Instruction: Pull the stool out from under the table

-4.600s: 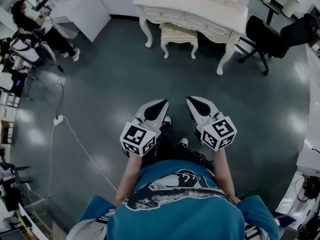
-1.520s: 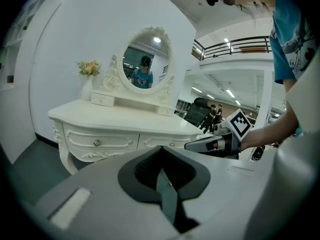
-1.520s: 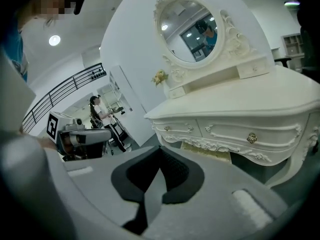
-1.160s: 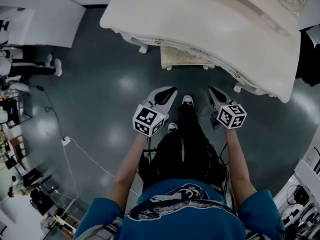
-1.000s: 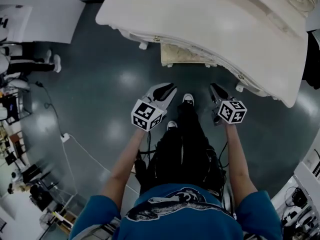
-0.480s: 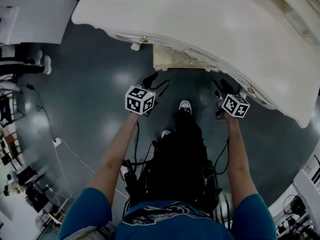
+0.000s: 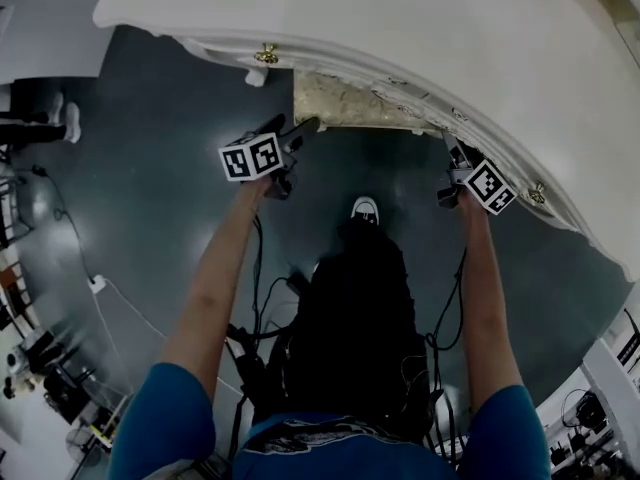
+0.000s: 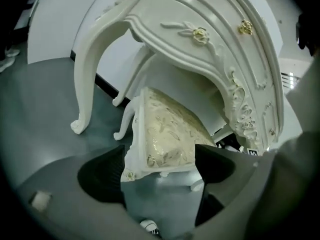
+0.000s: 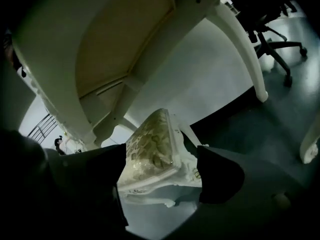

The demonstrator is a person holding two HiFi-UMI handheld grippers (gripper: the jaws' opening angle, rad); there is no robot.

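Observation:
A white stool with a cream patterned cushion (image 7: 350, 103) stands tucked under the white carved table (image 7: 420, 28); only its front edge shows in the head view. My left gripper (image 7: 300, 128) is at the stool's front left corner and my right gripper (image 7: 452, 150) at its front right. In the left gripper view the stool (image 8: 165, 134) sits just ahead between the wide jaws of the left gripper (image 8: 160, 176). The right gripper view shows the stool (image 9: 150, 151) likewise framed by the right gripper (image 9: 157, 191). Both sets of jaws have just been opening. I see no pad pressing on the stool.
The table's curved legs (image 8: 87, 84) stand on either side of the stool. The person's shoe (image 7: 365, 208) is on the dark floor below the stool. A black office chair (image 9: 272, 34) is off to the right. A cable (image 7: 130, 303) trails across the floor at the left.
Both grippers have dropped and gone forward from in front of the person to the stool's front corners. Their jaws have spread from shut to wide. The head has leaned in over the table.

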